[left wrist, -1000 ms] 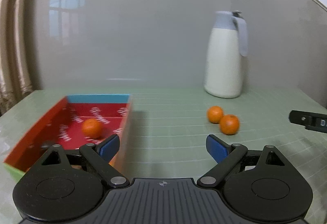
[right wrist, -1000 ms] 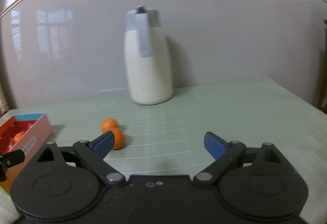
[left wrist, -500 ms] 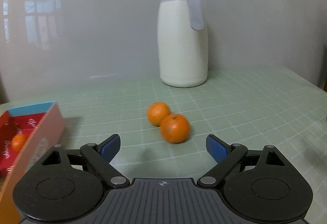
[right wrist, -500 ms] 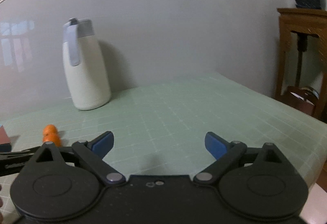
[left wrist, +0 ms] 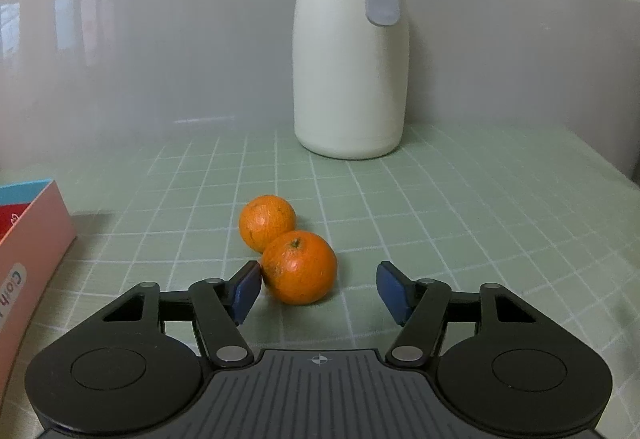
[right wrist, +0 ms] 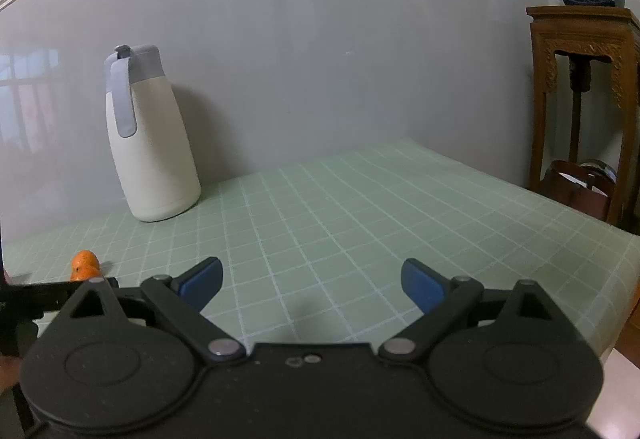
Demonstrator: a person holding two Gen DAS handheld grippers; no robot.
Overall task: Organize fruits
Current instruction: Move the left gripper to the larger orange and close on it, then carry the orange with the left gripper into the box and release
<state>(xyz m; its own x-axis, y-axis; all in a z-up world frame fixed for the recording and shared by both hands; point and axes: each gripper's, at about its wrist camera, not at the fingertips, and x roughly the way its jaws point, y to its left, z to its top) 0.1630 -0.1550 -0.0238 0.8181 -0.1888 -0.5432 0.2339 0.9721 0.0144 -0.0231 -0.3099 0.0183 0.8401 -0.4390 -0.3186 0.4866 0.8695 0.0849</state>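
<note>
Two oranges lie touching on the green checked tablecloth. The near orange [left wrist: 299, 267] sits between the open jaws of my left gripper [left wrist: 318, 289], close against the left pad [left wrist: 245, 291] and apart from the right pad. The far orange [left wrist: 267, 223] lies just behind it. A corner of the red and pink box [left wrist: 28, 239] shows at the left edge. My right gripper [right wrist: 311, 283] is open and empty over bare cloth; in its view the oranges [right wrist: 85, 263] show at far left, partly hidden behind the left gripper.
A cream thermos jug [left wrist: 349, 51] with a grey lid and handle stands upright behind the oranges by the wall; it also shows in the right wrist view [right wrist: 148, 143]. A wooden stand [right wrist: 584, 107] with a potted plant is beyond the table's right edge.
My left gripper swung right from the box and moved in on the oranges; the near one now lies between its jaws. My right gripper turned right, away from the oranges.
</note>
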